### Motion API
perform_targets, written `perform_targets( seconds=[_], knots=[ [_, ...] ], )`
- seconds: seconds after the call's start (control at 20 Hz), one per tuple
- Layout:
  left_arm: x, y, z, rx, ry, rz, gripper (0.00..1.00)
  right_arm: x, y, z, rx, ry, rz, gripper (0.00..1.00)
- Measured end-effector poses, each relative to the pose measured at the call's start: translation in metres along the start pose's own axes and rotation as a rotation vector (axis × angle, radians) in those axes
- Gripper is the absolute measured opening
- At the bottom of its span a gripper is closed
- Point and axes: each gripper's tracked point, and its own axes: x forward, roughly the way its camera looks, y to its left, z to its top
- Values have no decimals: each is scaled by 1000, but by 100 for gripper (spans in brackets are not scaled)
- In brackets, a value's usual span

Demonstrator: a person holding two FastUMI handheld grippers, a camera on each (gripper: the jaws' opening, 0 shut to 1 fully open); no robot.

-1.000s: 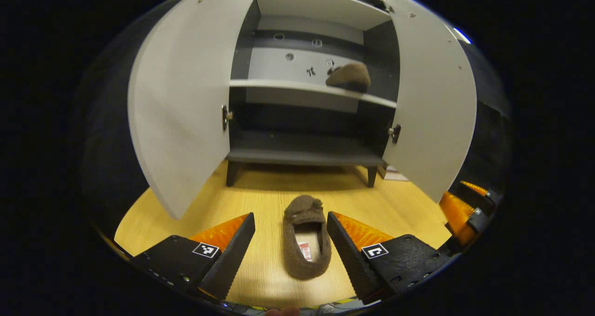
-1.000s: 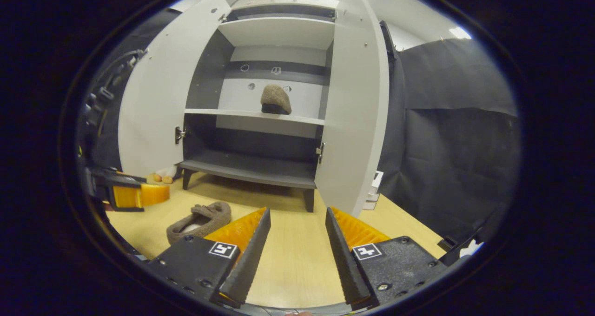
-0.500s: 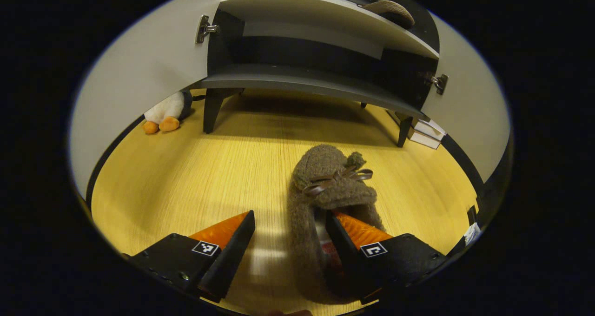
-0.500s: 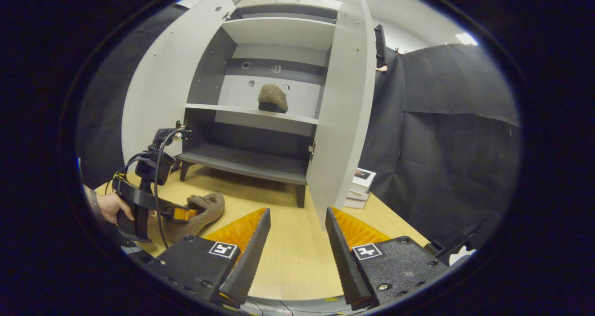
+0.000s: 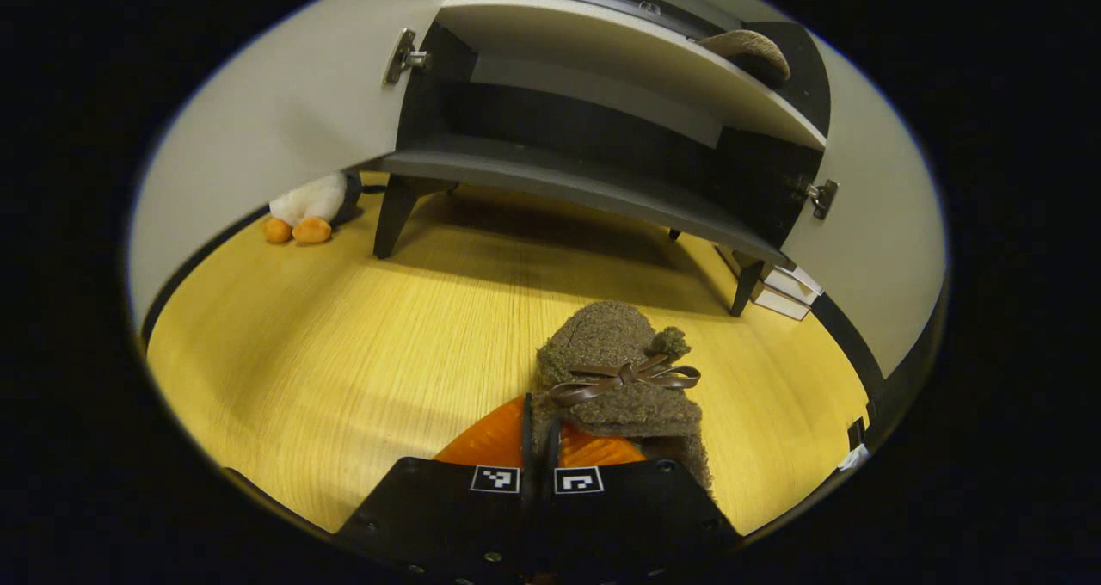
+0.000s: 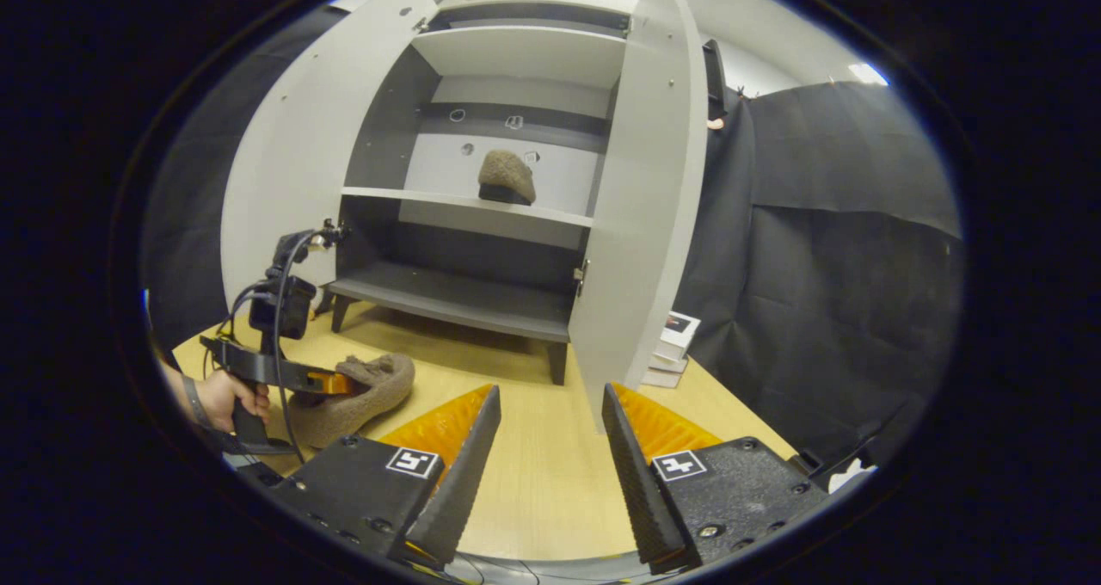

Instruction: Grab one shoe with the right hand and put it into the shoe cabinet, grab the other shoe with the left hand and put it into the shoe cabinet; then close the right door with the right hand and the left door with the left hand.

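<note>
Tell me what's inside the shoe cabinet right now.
One brown shoe sits on the middle shelf of the shoe cabinet. The top and bottom shelves look bare, though the right door hides the cabinet's right edge.

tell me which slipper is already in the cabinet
The slipper on the shelf, toe outward; the other slipper is on the floor in the left tongs.

Two shoes are counted: one (image 5: 615, 370) on the floor, one (image 6: 506, 175) on the middle shelf. One cabinet (image 6: 482, 249) is seen, with two doors, left (image 6: 292, 155) and right (image 6: 641, 198), both open. Two tongs are counted, left (image 5: 540, 447) and right (image 6: 550, 447). One plush toy (image 5: 305, 211) is shown beside a cabinet leg. One stack of books (image 6: 675, 348) is shown.
</note>
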Motion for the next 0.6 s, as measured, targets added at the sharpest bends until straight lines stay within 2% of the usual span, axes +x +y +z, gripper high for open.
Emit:
perform_targets(
  seconds=[0.05,0.2,0.3,0.45,0.6],
  knots=[
    [-17,-3,22,1,-58,4,0,1,1,3,-1,-7,4,76],
    [-65,-22,114,-56,-184,1,0,5,4,7,-1,-19,14,76],
    [-77,-30,190,-29,-283,9,0,7,9,8,3,-22,29,76],
    [-51,-38,300,-29,-360,1,0,2,16,13,1,-37,46,76],
    [10,-41,370,-66,-287,4,0,-3,19,16,-10,-53,54,76]
  ],
)
